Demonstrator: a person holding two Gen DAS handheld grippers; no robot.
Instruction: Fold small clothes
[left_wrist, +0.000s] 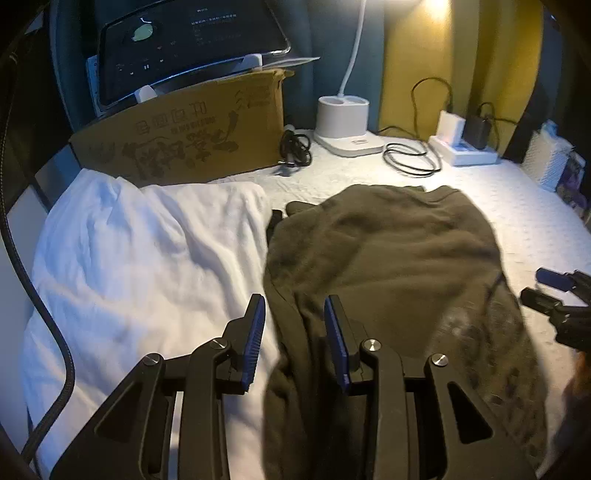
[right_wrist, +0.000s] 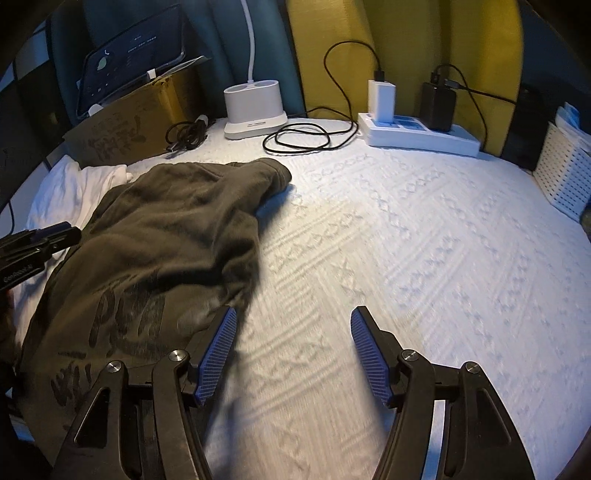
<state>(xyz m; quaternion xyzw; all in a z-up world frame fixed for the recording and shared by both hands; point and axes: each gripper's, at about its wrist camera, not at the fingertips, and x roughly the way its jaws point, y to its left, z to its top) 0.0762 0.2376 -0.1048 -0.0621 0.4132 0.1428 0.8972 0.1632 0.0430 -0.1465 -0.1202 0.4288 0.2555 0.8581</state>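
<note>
A dark olive garment (left_wrist: 388, 266) with a black print lies crumpled on the white quilted surface (right_wrist: 406, 240); it also shows in the right wrist view (right_wrist: 159, 236). My left gripper (left_wrist: 295, 314) is open, its jaws straddling the garment's left edge beside a white garment (left_wrist: 140, 258). My right gripper (right_wrist: 293, 325) is open and empty over bare quilt, just right of the olive garment's edge. It also shows at the right edge of the left wrist view (left_wrist: 546, 291).
At the back stand a cardboard box (left_wrist: 192, 136) with a tablet (left_wrist: 184, 48) on it, a white lamp base (right_wrist: 255, 110), loose black cables (right_wrist: 299, 138), a power strip with chargers (right_wrist: 417, 134) and a white basket (right_wrist: 565, 177).
</note>
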